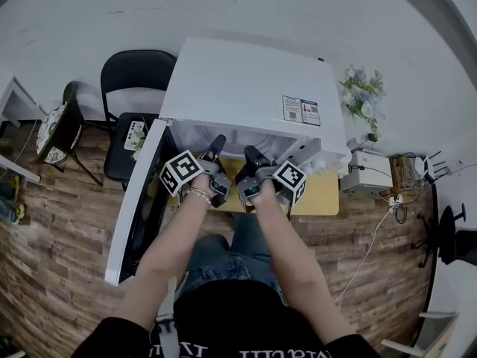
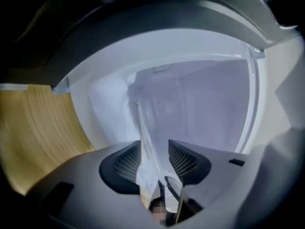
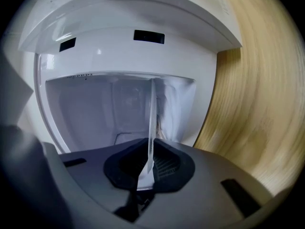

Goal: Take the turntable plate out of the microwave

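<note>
The white microwave (image 1: 246, 88) stands on a wooden table (image 1: 324, 196) with its door (image 1: 138, 207) swung open to the left. Both grippers reach level into its mouth. The clear glass turntable plate (image 3: 152, 113) shows edge-on in both gripper views. My right gripper (image 3: 148, 163) is shut on its rim. In the left gripper view the plate (image 2: 145, 128) runs between the jaws of my left gripper (image 2: 155, 151), which stand apart with a gap at the right pad. In the head view the left gripper (image 1: 217, 142) and right gripper (image 1: 250, 154) sit side by side; the plate itself is hidden there.
A black folding chair (image 1: 130, 88) stands behind the open door, with a patterned stool (image 1: 52, 133) further left. A vase of flowers (image 1: 363, 95) and a white box (image 1: 369, 171) sit to the right of the microwave. Cables trail on the wood floor at the right.
</note>
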Demonstrator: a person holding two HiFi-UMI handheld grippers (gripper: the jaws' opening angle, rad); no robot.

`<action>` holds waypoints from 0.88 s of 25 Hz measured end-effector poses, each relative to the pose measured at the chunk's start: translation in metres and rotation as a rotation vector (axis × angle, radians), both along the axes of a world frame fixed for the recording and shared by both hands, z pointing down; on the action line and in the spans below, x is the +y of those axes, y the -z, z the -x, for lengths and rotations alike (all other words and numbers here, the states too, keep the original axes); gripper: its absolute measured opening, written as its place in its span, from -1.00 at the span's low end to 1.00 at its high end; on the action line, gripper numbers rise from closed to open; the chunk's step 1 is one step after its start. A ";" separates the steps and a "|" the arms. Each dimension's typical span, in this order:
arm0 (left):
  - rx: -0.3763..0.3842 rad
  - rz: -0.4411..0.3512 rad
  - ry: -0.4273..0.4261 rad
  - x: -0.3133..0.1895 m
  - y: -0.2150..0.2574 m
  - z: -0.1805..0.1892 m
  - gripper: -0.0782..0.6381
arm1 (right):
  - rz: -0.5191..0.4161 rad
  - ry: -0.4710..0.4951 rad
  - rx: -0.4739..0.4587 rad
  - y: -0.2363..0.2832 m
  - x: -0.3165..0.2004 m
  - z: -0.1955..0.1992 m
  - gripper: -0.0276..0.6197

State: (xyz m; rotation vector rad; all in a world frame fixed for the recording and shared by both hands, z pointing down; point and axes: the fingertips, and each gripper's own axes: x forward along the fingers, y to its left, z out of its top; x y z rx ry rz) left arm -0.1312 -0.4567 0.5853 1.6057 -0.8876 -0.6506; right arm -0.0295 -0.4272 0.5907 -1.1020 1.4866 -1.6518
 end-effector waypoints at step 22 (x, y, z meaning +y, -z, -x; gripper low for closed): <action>0.075 -0.073 0.040 0.000 0.020 0.002 -0.64 | -0.098 0.104 0.060 0.006 0.018 0.011 -0.69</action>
